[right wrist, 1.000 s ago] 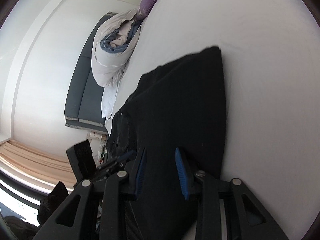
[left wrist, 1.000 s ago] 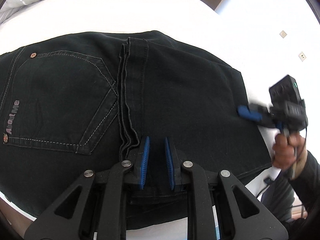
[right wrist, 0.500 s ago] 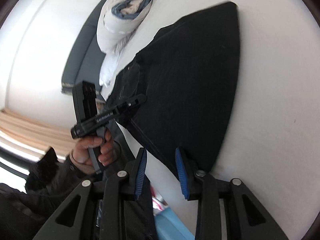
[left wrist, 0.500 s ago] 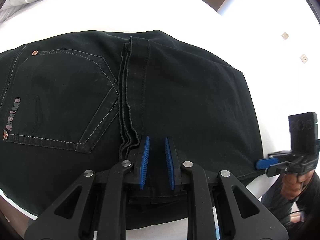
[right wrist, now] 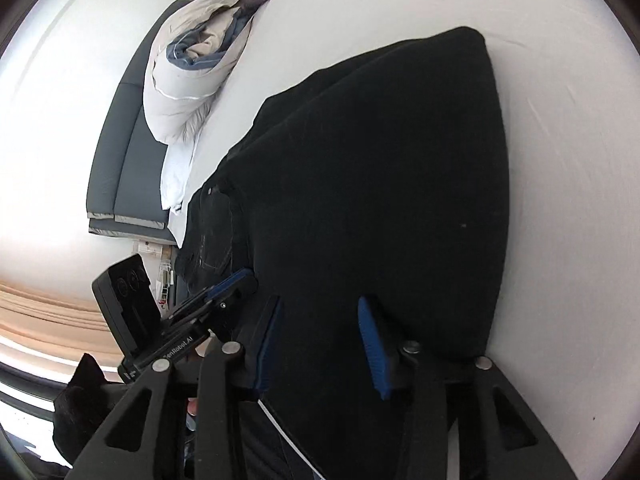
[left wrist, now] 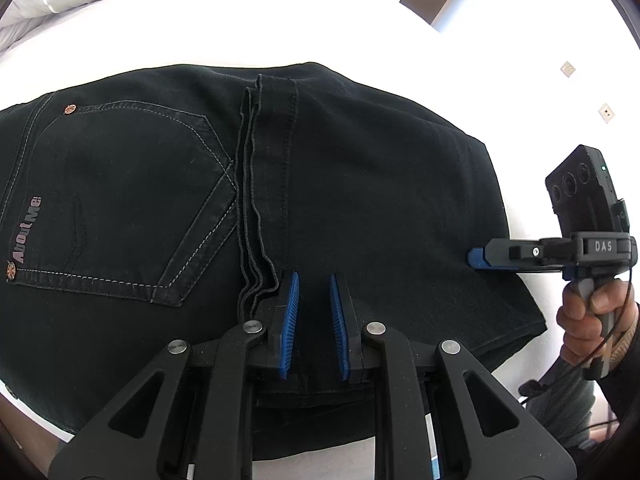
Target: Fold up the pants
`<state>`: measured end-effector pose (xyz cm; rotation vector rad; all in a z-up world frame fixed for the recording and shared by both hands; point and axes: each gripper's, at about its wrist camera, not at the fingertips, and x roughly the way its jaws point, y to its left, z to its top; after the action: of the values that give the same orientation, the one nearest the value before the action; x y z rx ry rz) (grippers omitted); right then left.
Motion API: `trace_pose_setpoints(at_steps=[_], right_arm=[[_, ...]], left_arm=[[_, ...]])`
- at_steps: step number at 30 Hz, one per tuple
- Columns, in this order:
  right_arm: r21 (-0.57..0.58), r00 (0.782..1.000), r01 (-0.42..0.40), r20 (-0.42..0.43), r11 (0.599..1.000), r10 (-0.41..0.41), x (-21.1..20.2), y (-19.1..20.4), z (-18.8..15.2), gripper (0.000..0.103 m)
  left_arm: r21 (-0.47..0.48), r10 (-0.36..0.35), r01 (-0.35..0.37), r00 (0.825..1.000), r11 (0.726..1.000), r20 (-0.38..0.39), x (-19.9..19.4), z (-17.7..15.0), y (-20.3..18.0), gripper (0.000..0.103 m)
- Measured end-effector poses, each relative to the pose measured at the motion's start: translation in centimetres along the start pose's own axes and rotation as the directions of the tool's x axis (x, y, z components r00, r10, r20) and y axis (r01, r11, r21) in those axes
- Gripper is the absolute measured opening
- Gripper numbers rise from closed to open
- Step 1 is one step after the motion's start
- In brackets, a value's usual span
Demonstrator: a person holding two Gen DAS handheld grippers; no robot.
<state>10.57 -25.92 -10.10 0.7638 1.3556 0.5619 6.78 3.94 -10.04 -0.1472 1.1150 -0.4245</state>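
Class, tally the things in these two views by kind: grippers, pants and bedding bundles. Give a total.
Grippers: 2, left gripper and right gripper
Pants: 1, black pants
Bedding bundles: 1, rolled duvet
Total: 4

The pants (left wrist: 360, 200) were black with pale pocket stitching. Blue pads (left wrist: 290, 324) lined the black left gripper (left wrist: 314, 320); the bed sheet (right wrist: 560, 80) was white

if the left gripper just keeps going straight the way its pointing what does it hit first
Most likely the black pants: the left gripper sits low over the cloth, fingers open, aimed along the stacked hem edges. Beyond them lies the white bed. Height above the cloth is unclear.
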Motion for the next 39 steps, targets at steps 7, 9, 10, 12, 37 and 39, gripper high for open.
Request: trace_pose_setpoints(at_steps=[7,9,10,12,37,39], right_arm=[[-0.062,0.99,0.142,0.014,0.988,-0.141,0.5,2.3,-0.4,0.041],[-0.065,0.988,0.157,0.018,0.986,-0.156,0.4,2.5,-0.4,0.042],[-0.066,0.987,0.16,0.021,0.985,-0.159,0.5,2.6,-0.4,0.042],[-0.064,0.987,0.162,0.025,0.985,-0.161,0.5,2.4,-0.5,0.042],[-0.102,0.98,0.197,0.055,0.975,-0.192,0.9,3.4,-1.0,0.058],[-0.102,0.979,0.199,0.056,0.975,-0.194,0.9,3.4,-1.0,0.058]], left_arm=[[-0.002,-0.003,0.003,1.0,1.0,0.017,-0.7,-0.7,-0.3,0.016],[0.0,-0.006,0.006,1.0,1.0,0.027,-1.6,-1.1,-0.3,0.016],[-0.007,-0.007,0.007,0.999,1.0,0.033,-2.1,-1.3,-0.1,0.016],[-0.035,0.054,-0.052,0.996,0.998,0.064,-3.7,-1.7,0.8,0.016],[-0.67,-0.015,0.446,0.839,0.593,0.544,-13.8,-12.0,23.2,0.097],[-0.682,0.031,0.441,0.827,0.583,0.562,-14.6,-12.6,23.8,0.101]])
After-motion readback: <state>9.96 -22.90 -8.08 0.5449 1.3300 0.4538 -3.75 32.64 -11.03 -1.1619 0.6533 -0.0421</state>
